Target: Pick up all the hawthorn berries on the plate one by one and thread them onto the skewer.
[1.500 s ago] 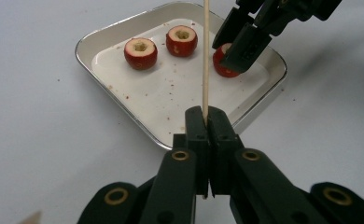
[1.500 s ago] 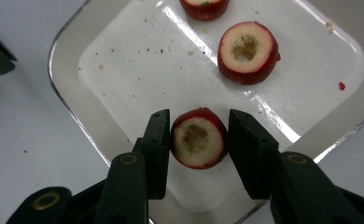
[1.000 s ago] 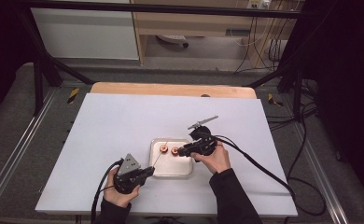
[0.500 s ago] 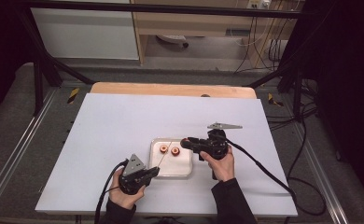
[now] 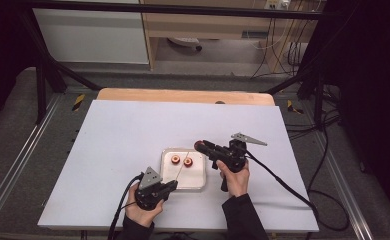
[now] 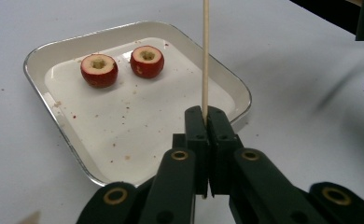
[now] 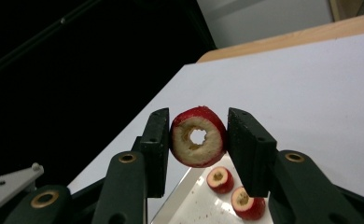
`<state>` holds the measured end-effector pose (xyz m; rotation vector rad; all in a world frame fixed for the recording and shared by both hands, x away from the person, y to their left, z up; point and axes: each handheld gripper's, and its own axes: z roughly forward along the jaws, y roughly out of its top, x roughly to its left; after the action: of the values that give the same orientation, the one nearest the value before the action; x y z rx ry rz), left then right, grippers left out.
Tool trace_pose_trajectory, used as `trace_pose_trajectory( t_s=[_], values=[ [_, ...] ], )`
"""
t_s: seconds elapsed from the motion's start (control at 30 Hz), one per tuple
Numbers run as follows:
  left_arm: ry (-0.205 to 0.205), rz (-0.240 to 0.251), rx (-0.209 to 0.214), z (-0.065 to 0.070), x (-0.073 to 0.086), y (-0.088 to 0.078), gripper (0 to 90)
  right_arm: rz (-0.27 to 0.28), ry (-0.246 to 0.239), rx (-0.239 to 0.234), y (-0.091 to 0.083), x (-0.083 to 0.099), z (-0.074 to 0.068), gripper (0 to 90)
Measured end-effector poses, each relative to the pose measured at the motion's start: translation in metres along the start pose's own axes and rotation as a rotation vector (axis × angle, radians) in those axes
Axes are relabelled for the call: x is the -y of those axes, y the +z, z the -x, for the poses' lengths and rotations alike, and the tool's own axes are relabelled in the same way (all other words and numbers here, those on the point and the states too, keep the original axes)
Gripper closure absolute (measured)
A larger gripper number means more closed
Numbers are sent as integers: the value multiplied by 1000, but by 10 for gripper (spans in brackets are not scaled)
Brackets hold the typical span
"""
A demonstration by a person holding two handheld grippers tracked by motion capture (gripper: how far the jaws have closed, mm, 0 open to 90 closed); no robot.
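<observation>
A shallow white tray (image 5: 197, 176) lies near the table's front edge with two cored red fruits (image 5: 175, 160) (image 5: 188, 161) in it. My left gripper (image 5: 171, 185) sits at the tray's near left corner, shut on a thin wooden skewer (image 5: 182, 167) that slants up over the tray. In the left gripper view the skewer (image 6: 205, 56) rises straight from the closed jaws, with the two fruits (image 6: 99, 70) (image 6: 147, 61) beyond. My right gripper (image 5: 201, 146) hovers at the tray's far right corner, shut on a third cored red fruit (image 7: 199, 136), its hole facing the camera.
The white table top (image 5: 133, 130) has bare room to the left and behind the tray. A wooden strip (image 5: 183, 96) runs along its far edge. Cables (image 5: 283, 182) trail from the right gripper over the table's right side. Dark frame rails stand on both sides.
The right gripper has drawn back to the right from over the tray, carrying its fruit. The left gripper has shifted right, closer to the tray, with the skewer.
</observation>
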<state>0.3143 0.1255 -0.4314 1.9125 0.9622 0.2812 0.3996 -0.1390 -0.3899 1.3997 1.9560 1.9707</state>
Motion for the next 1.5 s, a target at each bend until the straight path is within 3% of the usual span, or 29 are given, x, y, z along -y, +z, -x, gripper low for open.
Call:
trace_pose_trajectory(
  t_s=[0.17,0.47,0.57,1.5],
  values=[
    [-11,1,19,3,1,3,883,56,3,-16,-1,-1,-2,606],
    [-29,-3,28,5,-1,6,884,111,-47,-36,-1,0,-4,607],
    [-25,-1,29,6,-3,6,884,115,-70,-45,-1,2,-4,607],
    [-40,6,34,7,-5,9,884,128,-87,-65,1,7,-6,607]
  ],
)
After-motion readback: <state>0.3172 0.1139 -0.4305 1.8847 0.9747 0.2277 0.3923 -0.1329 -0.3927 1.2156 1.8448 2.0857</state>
